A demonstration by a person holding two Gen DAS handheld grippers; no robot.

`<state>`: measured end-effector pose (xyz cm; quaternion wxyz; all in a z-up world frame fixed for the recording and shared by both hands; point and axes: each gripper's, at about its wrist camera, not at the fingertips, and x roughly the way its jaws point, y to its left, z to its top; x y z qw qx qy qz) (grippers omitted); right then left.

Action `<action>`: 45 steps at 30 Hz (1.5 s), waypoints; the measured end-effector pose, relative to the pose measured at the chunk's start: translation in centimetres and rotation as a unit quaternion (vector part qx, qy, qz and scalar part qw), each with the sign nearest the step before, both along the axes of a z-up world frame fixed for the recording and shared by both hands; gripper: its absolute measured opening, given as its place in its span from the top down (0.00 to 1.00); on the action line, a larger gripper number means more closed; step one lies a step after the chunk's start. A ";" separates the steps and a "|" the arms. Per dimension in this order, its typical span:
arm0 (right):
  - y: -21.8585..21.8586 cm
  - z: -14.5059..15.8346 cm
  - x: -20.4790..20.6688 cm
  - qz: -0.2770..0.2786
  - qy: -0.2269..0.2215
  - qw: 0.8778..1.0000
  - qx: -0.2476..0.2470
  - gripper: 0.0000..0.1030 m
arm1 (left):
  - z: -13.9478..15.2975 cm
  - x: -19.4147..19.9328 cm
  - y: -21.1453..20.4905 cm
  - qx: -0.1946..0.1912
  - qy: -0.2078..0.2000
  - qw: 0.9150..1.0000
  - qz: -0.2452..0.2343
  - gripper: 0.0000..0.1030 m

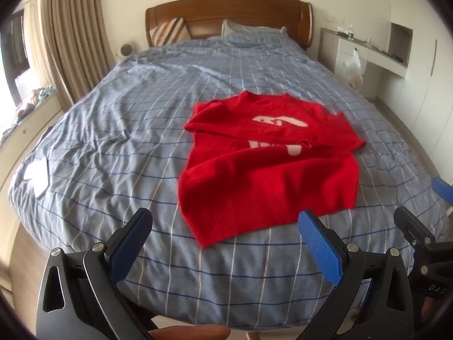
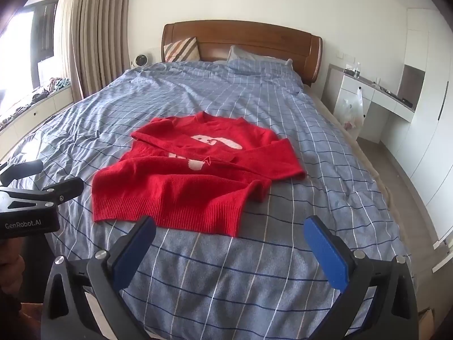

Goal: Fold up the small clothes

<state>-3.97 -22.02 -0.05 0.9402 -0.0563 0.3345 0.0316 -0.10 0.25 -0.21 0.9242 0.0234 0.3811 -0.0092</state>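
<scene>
A big bed [image 1: 119, 130] fills most of the room. Its cover is blue-grey with thin white and dark lines that make squares. The cover has many small wrinkles, most of them on the left side in the left wrist view.

A red sweater [image 1: 266, 167] lies on the cover, near the foot of the bed. It has a white picture on the front. Both sleeves are folded across the chest, so part of the picture is hidden. The bottom edge of the sweater points toward the grippers.

The left gripper [image 1: 223, 235] hangs above the foot of the bed with its blue pads wide apart. It holds nothing. The sweater's bottom edge is just past its tips. The right gripper [image 2: 229, 240] is also wide open and holds nothing. It hangs just short of the sweater's bottom edge.

At the far end stands a brown wooden headboard [image 2: 243, 42]. A striped cushion [image 2: 181, 49] leans on it, and a pillow [image 2: 254, 59] in the same blue-grey cloth lies beside it. Long beige curtains [image 2: 96, 31] hang on the left by a bright window. Below the window a low ledge [image 2: 42, 99] has heaped clothes on it. On the right is a white desk [image 2: 376, 96] with a clear plastic bag [image 2: 351, 110] hanging at its front.
</scene>
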 end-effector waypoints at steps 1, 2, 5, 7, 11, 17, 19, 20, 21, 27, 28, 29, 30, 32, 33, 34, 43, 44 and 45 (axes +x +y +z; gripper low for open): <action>0.0 0.0 -0.1 0.001 -0.002 1.000 0.000 0.00 | -0.1 0.1 0.3 -0.008 0.005 1.000 0.001 0.00; 0.0 0.1 -0.1 0.002 -0.004 1.000 0.000 0.00 | -0.3 0.6 0.8 -0.014 0.013 1.000 0.001 0.00; 0.1 0.0 -0.1 0.002 0.005 1.000 -0.002 0.00 | -0.5 0.5 0.3 0.000 0.011 1.000 -0.003 0.00; 0.3 -0.1 0.2 0.001 0.009 1.000 -0.006 0.00 | -0.5 0.7 0.1 -0.002 0.016 1.000 -0.007 0.00; 0.3 -0.3 0.4 0.000 0.011 1.000 -0.004 0.00 | -0.8 0.6 -0.1 0.004 0.013 1.000 -0.010 0.00; 0.2 -0.8 0.2 0.000 0.016 1.000 0.001 0.00 | -1.1 0.8 -0.3 -0.002 0.033 0.999 -0.021 0.00; 0.2 -0.8 0.1 -0.001 0.015 1.000 0.000 0.00 | -1.2 0.8 -0.3 -0.006 0.038 0.999 -0.025 0.00; 0.3 -0.8 0.1 -0.001 0.016 1.000 0.000 0.00 | -1.2 0.8 -0.3 -0.006 0.040 0.999 -0.026 0.00; 0.3 -0.8 0.1 -0.001 0.016 1.000 0.000 0.00 | -1.2 0.7 -0.3 -0.006 0.040 0.999 -0.027 0.00; 0.1 -0.9 0.1 -0.015 0.020 1.000 -0.003 0.00 | -1.4 0.6 -0.2 0.001 0.041 0.999 -0.022 0.00; 0.0 -0.8 0.1 -0.016 0.021 1.000 -0.003 0.00 | -1.4 0.6 -0.2 0.003 0.041 0.999 -0.021 0.00; 0.0 -0.8 0.2 -0.017 0.023 1.000 -0.003 0.00 | -1.5 0.5 -0.2 0.004 0.042 0.999 -0.021 0.00; 0.0 -0.9 0.2 -0.018 0.024 1.000 -0.002 0.00 | -1.5 0.5 -0.2 0.005 0.042 0.999 -0.021 0.00; -0.1 -0.9 0.3 -0.020 0.026 0.999 -0.003 0.00 | -1.5 0.4 -0.3 0.010 0.041 0.999 -0.020 0.00; 0.0 -0.9 0.3 -0.020 0.026 0.999 -0.002 0.00 | -1.4 0.4 -0.4 0.012 0.041 0.999 -0.019 0.00; 0.0 -0.9 0.3 -0.020 0.026 0.999 -0.002 0.00 | -1.4 0.4 -0.4 0.012 0.042 0.999 -0.019 0.00; -0.1 -1.0 0.3 -0.021 0.027 0.999 -0.002 0.00 | -1.4 0.4 -0.5 0.016 0.041 0.999 -0.017 0.00; -0.1 -1.0 0.3 -0.021 0.027 0.999 -0.002 0.00 | -1.4 0.5 -0.6 0.016 0.041 0.999 -0.017 0.00; -0.1 -1.0 0.3 -0.020 0.027 0.999 -0.002 0.00 | -1.4 0.5 -0.6 0.017 0.041 0.999 -0.017 0.00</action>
